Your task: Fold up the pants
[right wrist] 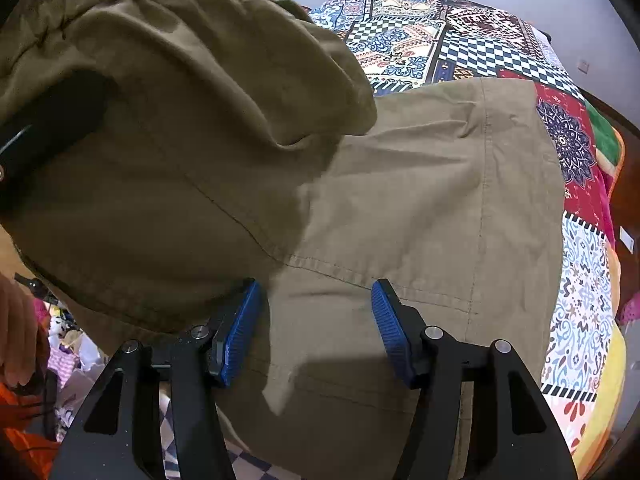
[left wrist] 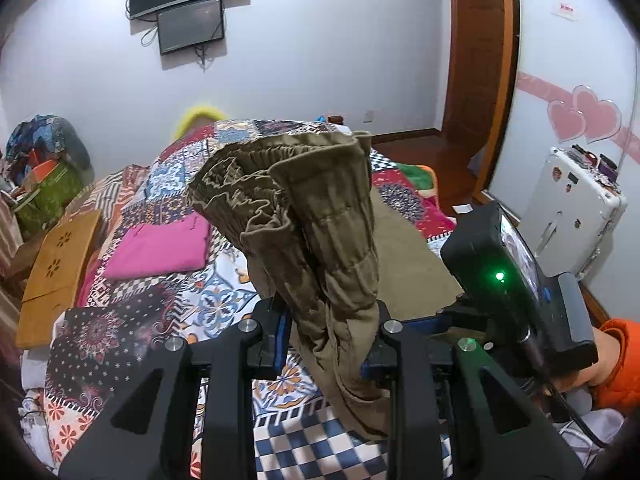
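Olive-brown pants hang bunched from my left gripper, which is shut on the gathered cloth below the elastic waistband; the waistband stands up in front of the camera. In the right wrist view the lifted part is draped over the rest of the pants, which lie flat on the bed. My right gripper hovers just above a stitched seam of the flat part, its blue pads apart and pressing on nothing. Its black housing shows at the right of the left wrist view.
A patchwork quilt covers the bed. A folded pink garment and a wooden board lie on its left side. A white suitcase and a wooden door are at the right. An orange sleeve shows.
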Available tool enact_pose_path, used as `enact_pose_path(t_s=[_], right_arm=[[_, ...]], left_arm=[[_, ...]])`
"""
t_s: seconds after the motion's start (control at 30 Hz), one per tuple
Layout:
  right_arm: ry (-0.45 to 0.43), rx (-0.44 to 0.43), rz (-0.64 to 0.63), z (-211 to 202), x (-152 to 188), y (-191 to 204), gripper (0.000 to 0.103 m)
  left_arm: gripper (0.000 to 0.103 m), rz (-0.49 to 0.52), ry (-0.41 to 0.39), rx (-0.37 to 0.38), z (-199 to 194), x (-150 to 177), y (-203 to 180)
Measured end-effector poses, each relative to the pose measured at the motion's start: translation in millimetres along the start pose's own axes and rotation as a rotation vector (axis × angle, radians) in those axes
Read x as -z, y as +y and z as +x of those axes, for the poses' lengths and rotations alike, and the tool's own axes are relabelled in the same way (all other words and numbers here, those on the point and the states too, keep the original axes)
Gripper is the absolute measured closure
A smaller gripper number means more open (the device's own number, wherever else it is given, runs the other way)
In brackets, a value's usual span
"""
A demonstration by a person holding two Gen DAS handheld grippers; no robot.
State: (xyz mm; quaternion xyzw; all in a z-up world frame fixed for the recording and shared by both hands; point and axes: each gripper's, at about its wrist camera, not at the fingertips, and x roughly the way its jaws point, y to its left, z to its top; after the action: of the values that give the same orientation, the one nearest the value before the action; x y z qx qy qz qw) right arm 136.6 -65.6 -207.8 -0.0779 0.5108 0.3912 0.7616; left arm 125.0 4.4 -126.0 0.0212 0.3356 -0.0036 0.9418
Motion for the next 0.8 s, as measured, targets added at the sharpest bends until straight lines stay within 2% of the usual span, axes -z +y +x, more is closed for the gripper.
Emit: enact_pose_path(t_s=[0.07, 0.23, 0.37, 0.57, 0.8], right_arm=[[-0.019, -0.008, 0.004, -9, 3, -3, 0.048], [-0.1, 0.036, 0.036, -45, 15, -20, 0.048], [-0.111, 0.119, 0.066, -63, 29, -41, 0.048], [-0.021, 0.136, 0.108, -36, 52, -60, 0.048], [-0.063, 0.09, 0.177, -36, 63, -68, 0.048]], left_arm=[[0.077, 0.007, 0.001, 0.008, 1, -3, -2], [0.077, 0.041, 0.001, 0.022, 2, -8, -14], [0.077, 0.054, -0.001, 0.034, 5, -10, -23], [0.077, 0.073, 0.002, 0.077, 10, -17, -38], [0.077, 0.093, 0.033, 0.132, 25, -25, -57]])
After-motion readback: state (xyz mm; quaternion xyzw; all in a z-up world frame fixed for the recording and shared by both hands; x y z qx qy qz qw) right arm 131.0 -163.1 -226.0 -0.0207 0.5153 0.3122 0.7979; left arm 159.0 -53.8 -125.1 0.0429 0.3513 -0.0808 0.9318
